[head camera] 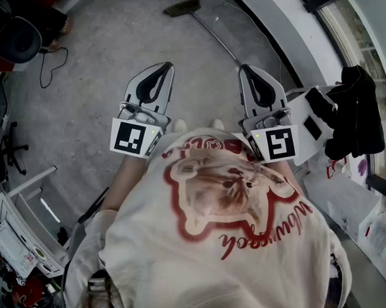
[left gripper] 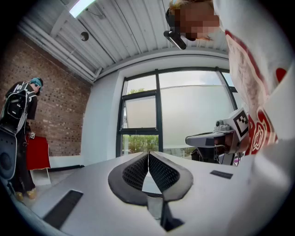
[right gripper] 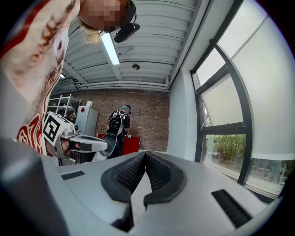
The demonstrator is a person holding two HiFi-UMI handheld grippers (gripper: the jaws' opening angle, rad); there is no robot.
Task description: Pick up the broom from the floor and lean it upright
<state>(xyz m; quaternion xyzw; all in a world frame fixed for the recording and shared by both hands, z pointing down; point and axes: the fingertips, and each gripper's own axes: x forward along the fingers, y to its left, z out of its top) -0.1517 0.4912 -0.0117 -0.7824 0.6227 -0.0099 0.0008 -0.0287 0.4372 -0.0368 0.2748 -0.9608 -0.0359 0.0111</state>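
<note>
Left claw (head camera: 165, 66) and right claw (head camera: 246, 69) pressed together, empty, level at the waist. Broom (head camera: 183, 8) flat on floor (head camera: 108, 57), well ahead. Approach stage; next likely needs stepping closer, stooping, spreading jaws to take it.

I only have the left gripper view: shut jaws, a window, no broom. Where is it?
Observer: The broom lies flat on the floor, ahead of both grippers in the head view.
Operator: Is the right gripper holding anything?
Observer: No, the right gripper has its jaws together on nothing.
Operator: Which gripper is nearer the handle?
Observer: The right. In the head view the handle's end shows by its tip, and the left gripper is off to the side.
</note>
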